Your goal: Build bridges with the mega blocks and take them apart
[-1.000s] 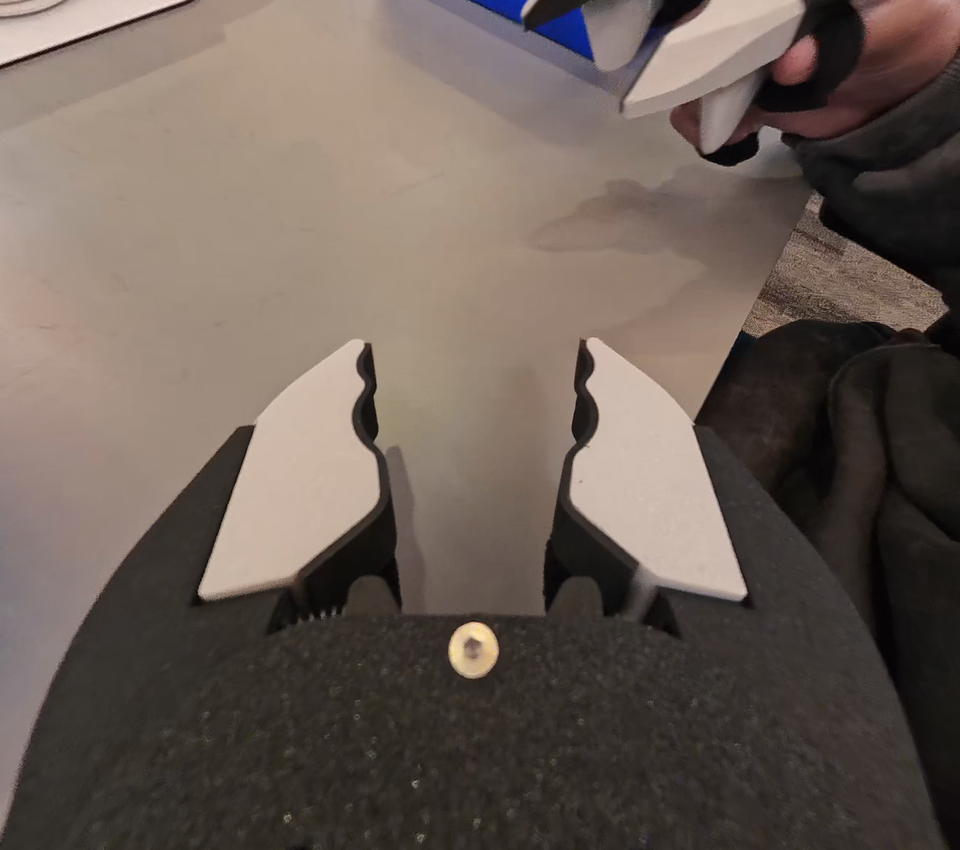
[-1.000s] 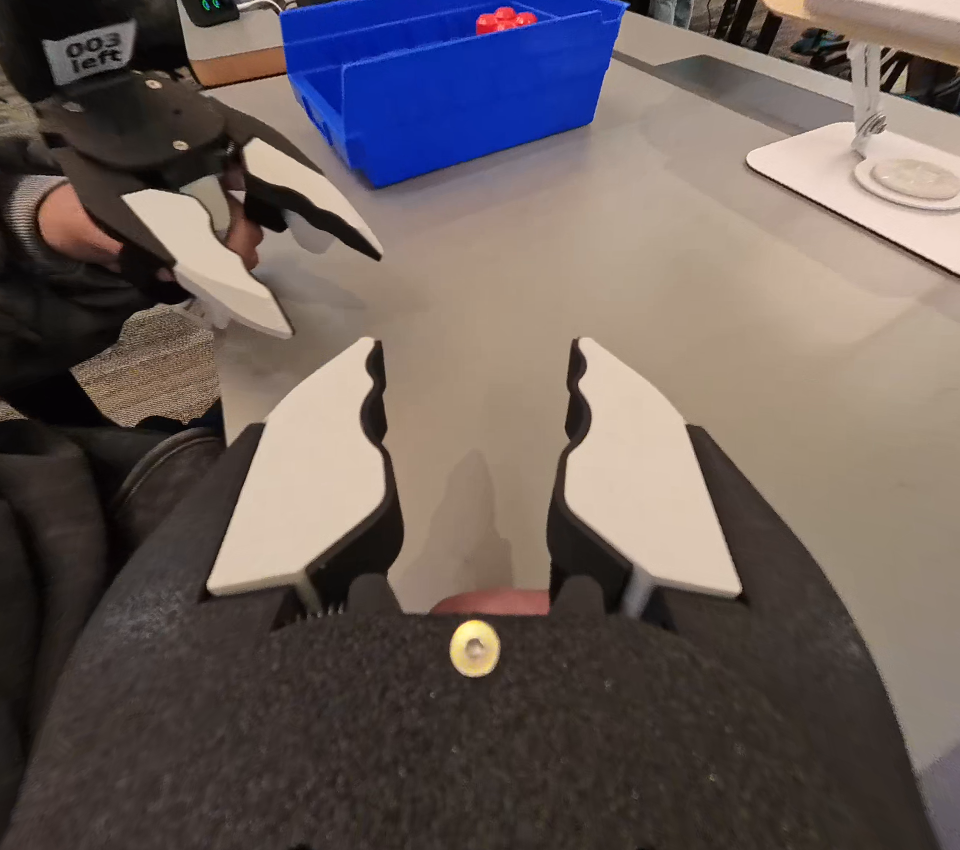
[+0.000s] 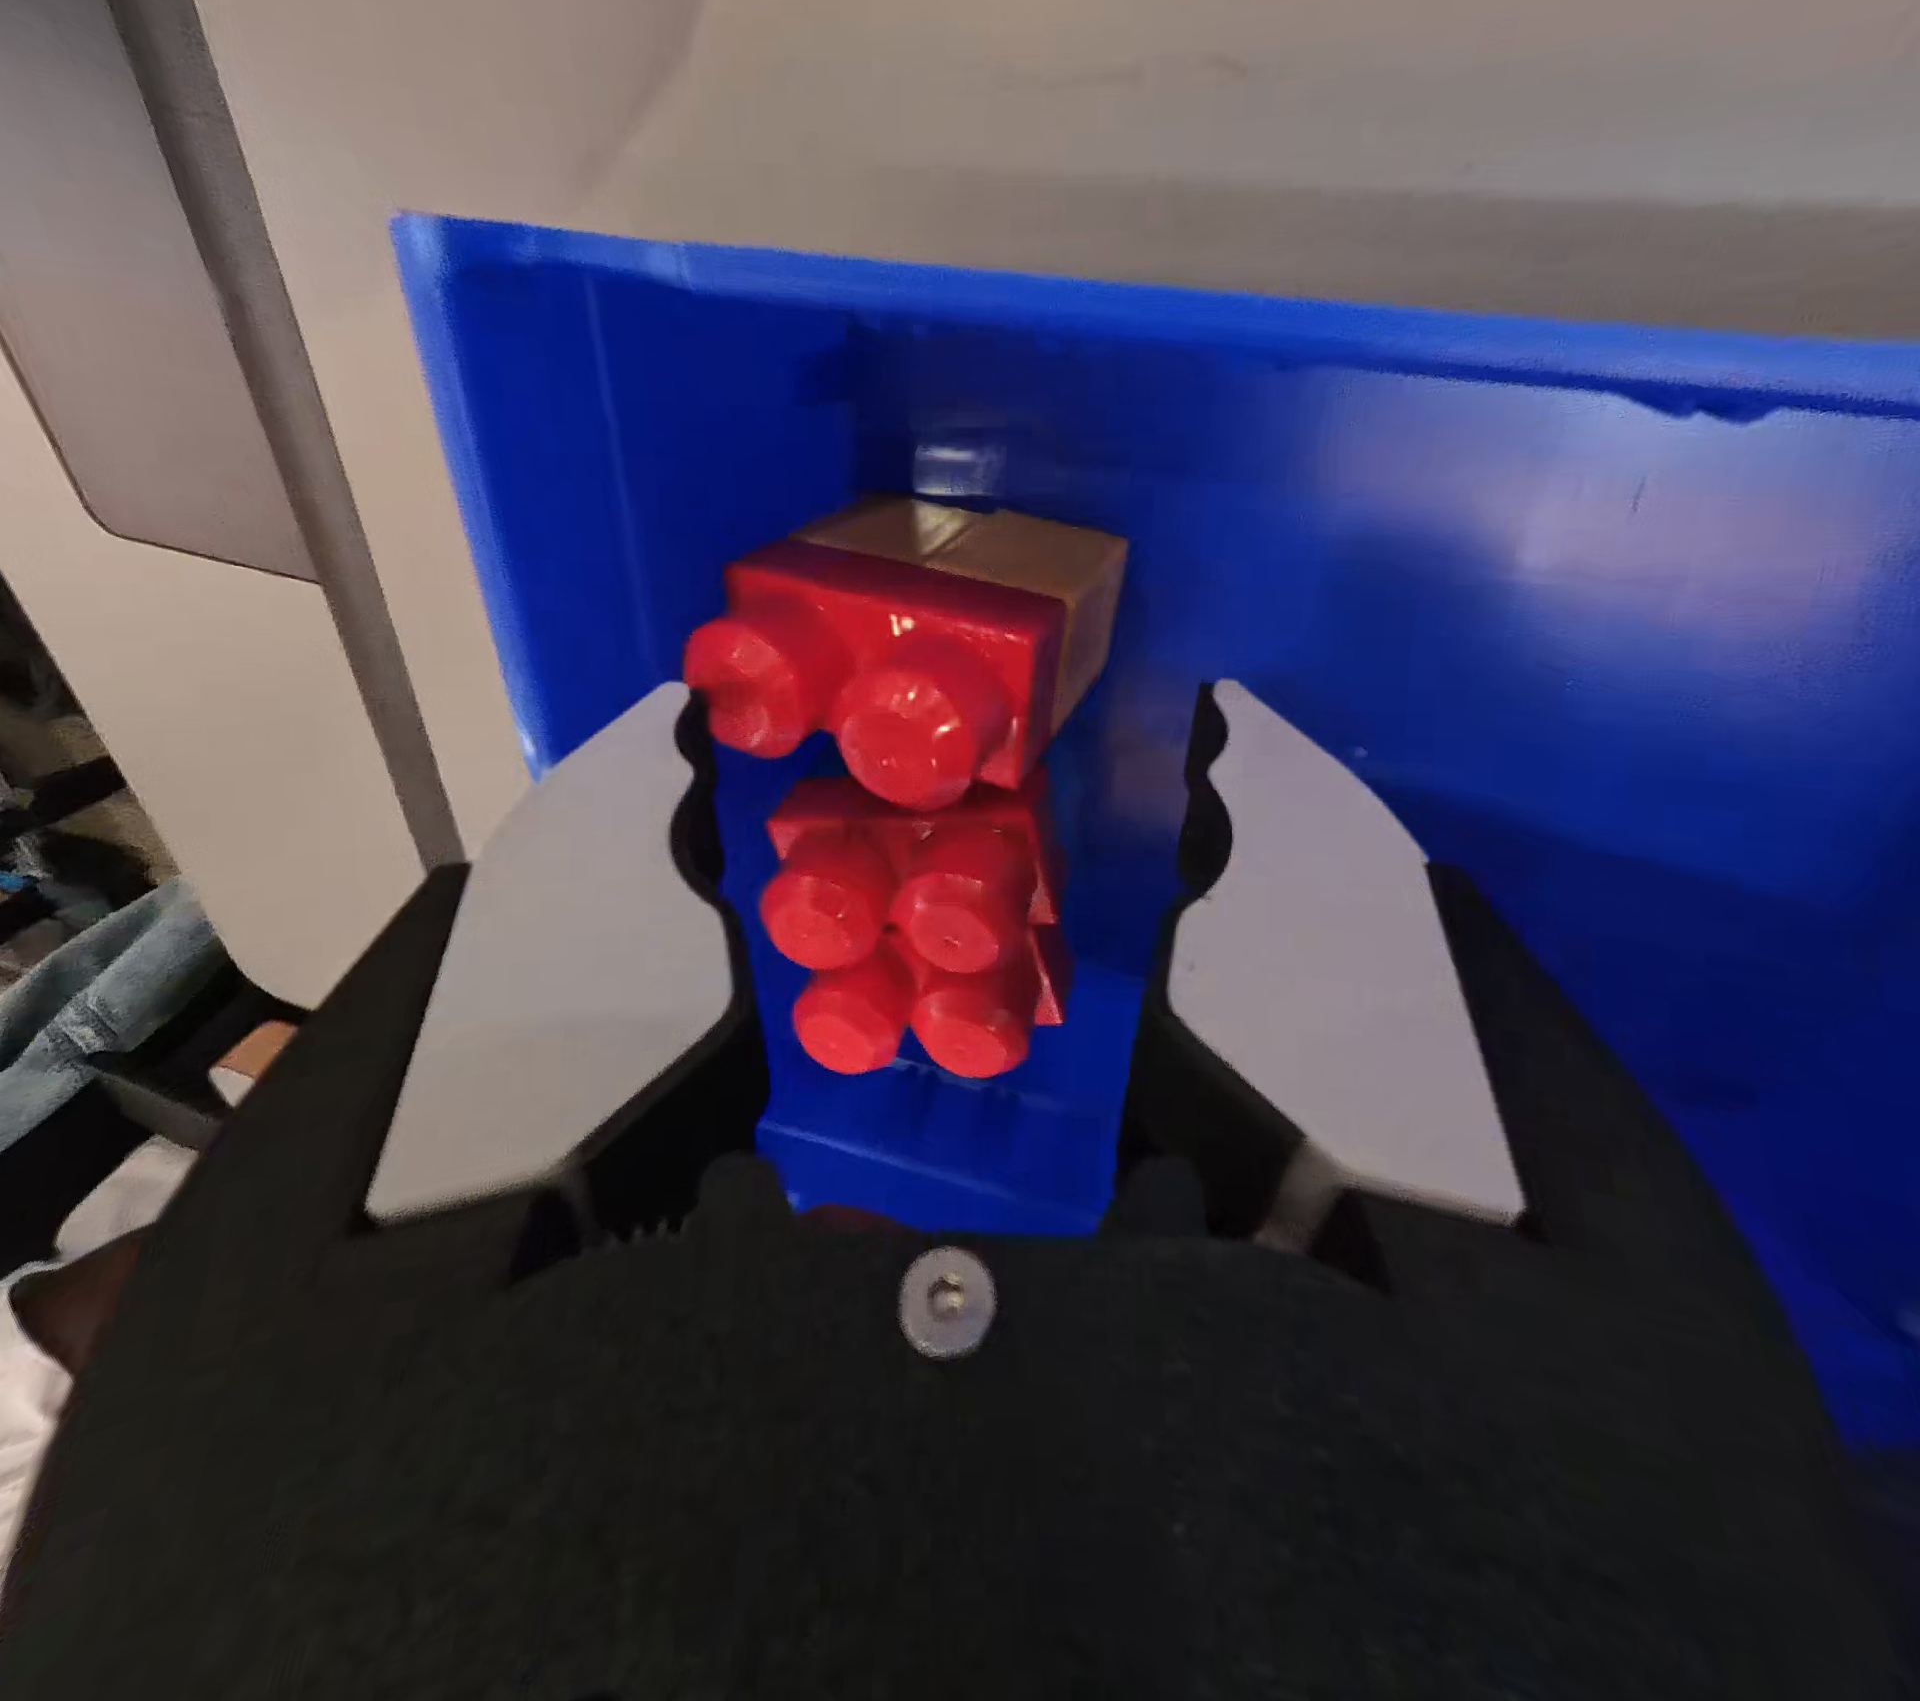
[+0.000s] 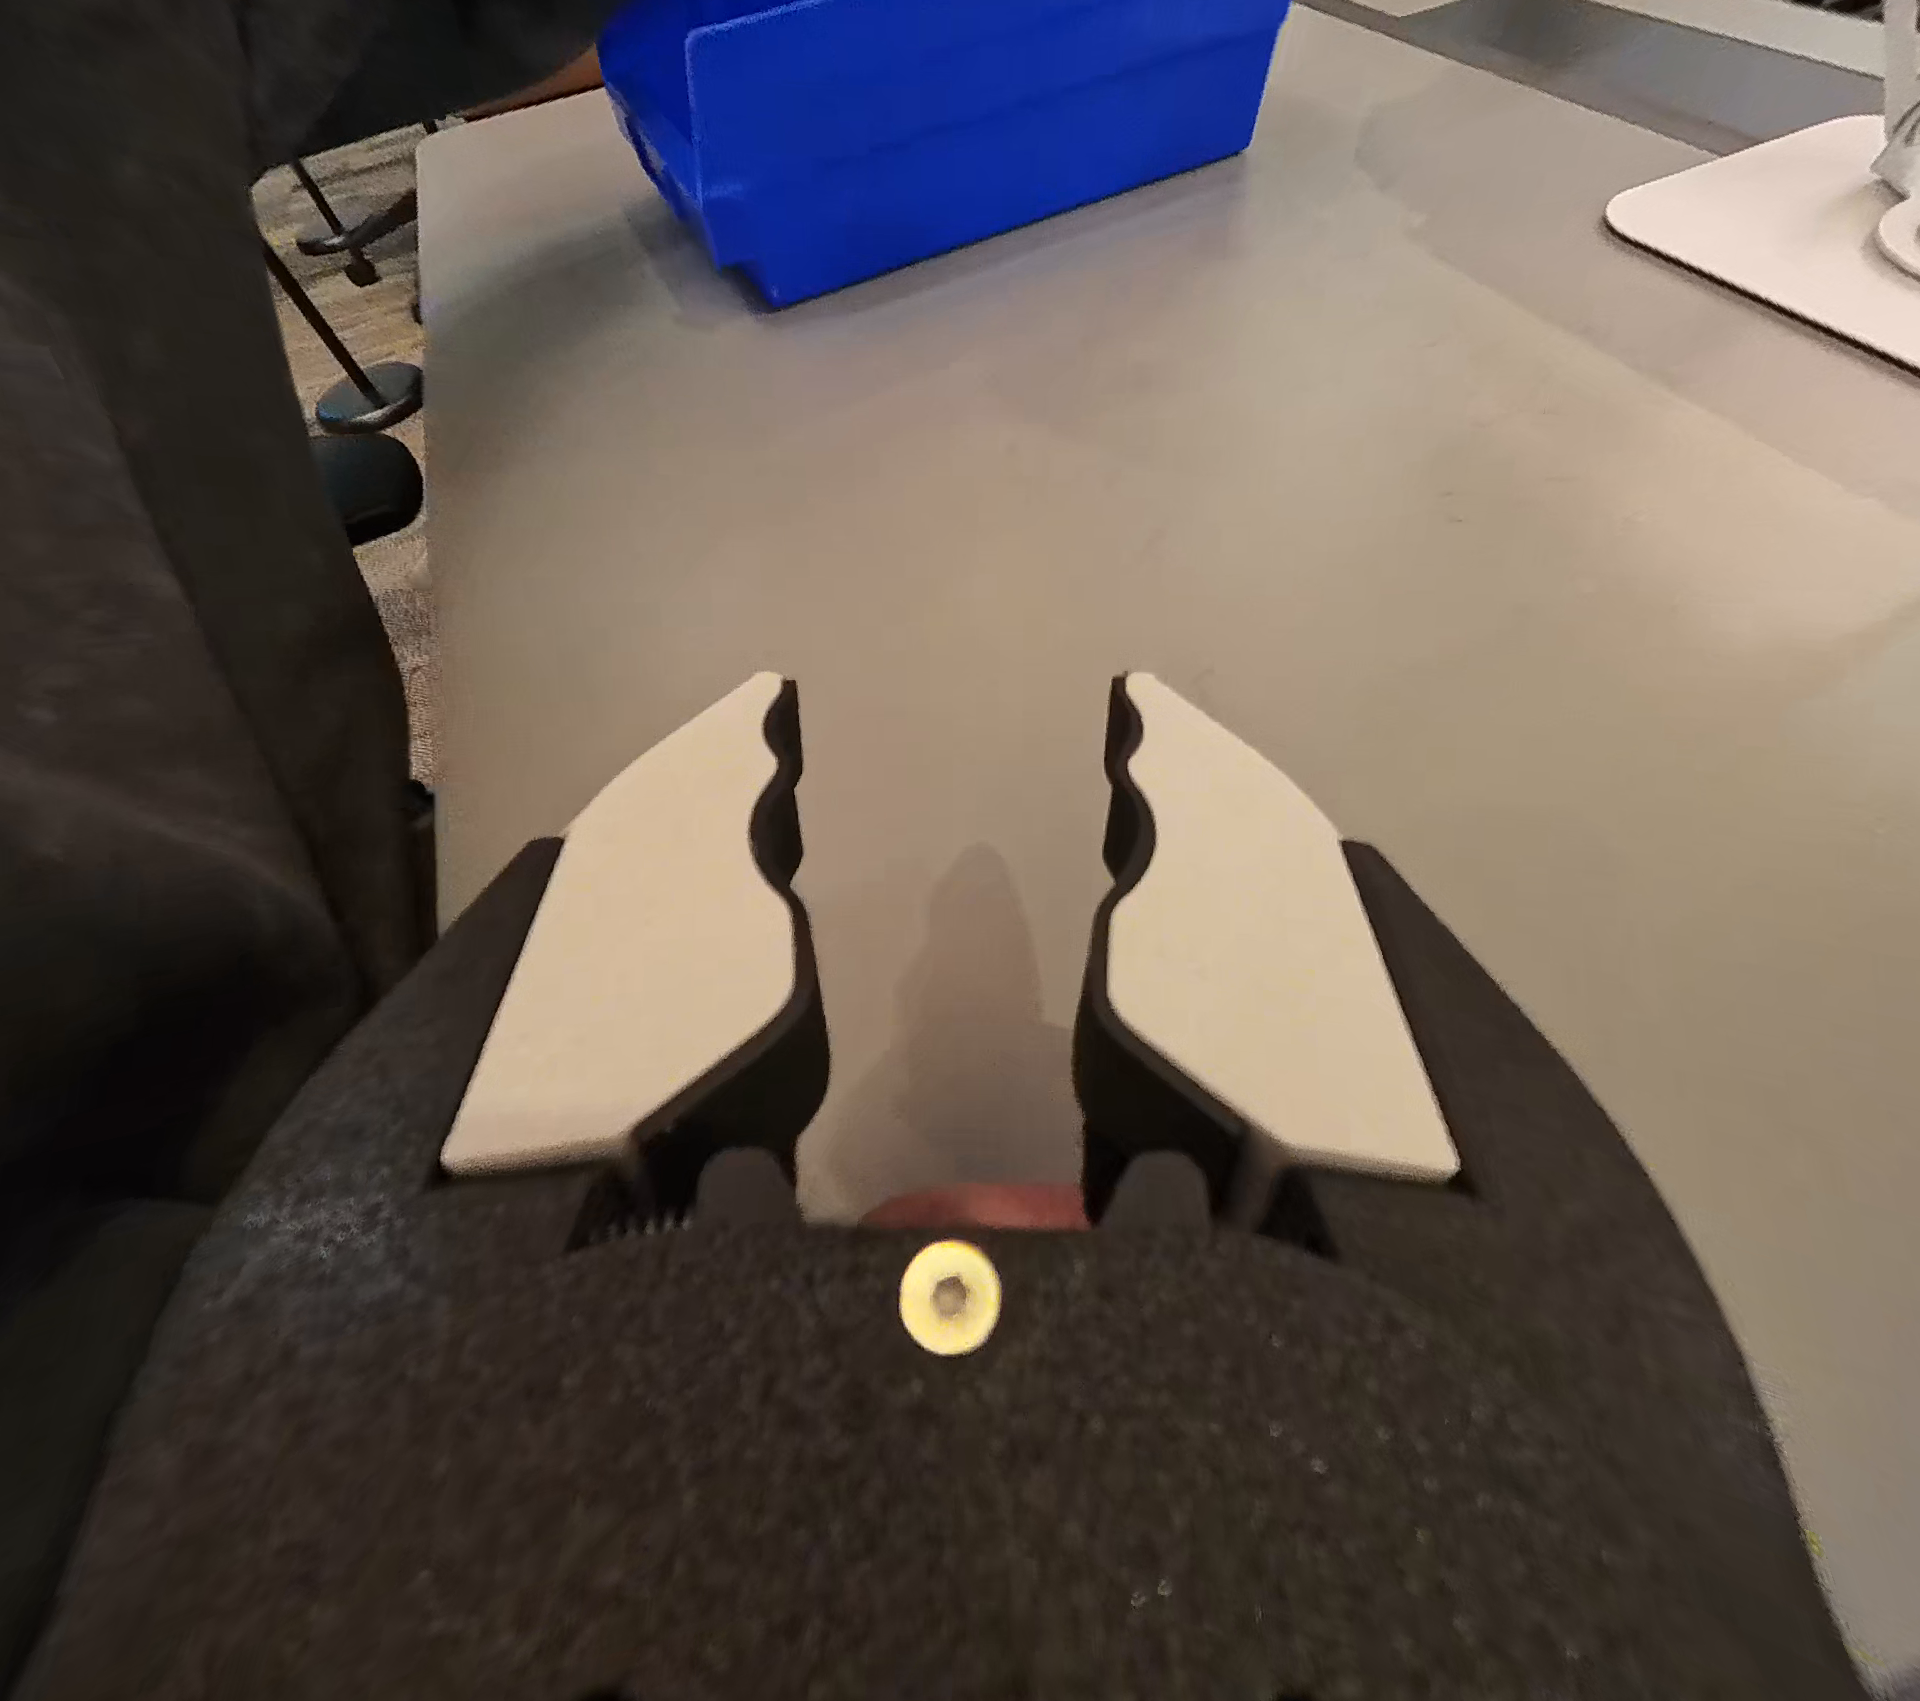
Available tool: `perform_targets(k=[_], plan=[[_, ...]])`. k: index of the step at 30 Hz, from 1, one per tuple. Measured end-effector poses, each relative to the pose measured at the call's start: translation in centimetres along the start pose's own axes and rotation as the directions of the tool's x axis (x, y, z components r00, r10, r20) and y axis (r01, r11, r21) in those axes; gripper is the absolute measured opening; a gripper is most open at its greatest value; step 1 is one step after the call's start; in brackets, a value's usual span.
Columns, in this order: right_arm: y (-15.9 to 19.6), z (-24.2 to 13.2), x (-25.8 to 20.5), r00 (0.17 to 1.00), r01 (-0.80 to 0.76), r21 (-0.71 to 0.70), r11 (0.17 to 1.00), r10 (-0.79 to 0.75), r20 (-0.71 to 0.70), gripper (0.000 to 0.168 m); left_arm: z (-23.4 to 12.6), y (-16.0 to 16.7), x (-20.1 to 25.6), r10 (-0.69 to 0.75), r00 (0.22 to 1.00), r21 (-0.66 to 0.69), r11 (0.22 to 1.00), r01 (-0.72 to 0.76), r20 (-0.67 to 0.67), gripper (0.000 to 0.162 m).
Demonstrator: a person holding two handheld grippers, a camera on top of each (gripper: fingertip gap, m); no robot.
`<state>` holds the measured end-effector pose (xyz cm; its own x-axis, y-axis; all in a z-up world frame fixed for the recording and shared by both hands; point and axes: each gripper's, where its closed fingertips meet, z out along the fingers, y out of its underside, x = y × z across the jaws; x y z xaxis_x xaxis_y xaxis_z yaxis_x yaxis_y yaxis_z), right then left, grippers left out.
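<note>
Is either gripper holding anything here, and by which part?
Nothing held. Left gripper is open above red studded blocks in the blue plastic bin; right gripper is open, empty.

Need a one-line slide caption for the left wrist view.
Open left tool poised over red blocks lying in a corner of the blue bin, nothing gripped yet.

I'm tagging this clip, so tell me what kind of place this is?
Probably a shared workroom or lab, not a home. A grey table carries a blue bin of red blocks, a white stand base sits beside it, and more table legs and carpet show behind.
</note>
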<state>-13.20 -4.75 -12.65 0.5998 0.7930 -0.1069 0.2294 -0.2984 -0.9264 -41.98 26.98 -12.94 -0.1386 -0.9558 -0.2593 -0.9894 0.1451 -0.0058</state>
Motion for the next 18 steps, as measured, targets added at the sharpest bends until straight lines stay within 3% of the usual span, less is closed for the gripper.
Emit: perform_targets(k=[11,18], plan=[[0.9,0.6,-0.1,0.999,-0.018,-0.041,0.999,0.020,0.035,0.055,2.0,1.0,0.5,0.017,0.996,-0.082,0.996,-0.024,-0.085,0.086],[0.9,0.7,-0.3,0.999,-0.015,-0.051,0.999,0.017,0.044,0.054,2.0,0.4,1.4,-0.078,0.983,-0.103,0.993,0.062,-0.166,0.076]])
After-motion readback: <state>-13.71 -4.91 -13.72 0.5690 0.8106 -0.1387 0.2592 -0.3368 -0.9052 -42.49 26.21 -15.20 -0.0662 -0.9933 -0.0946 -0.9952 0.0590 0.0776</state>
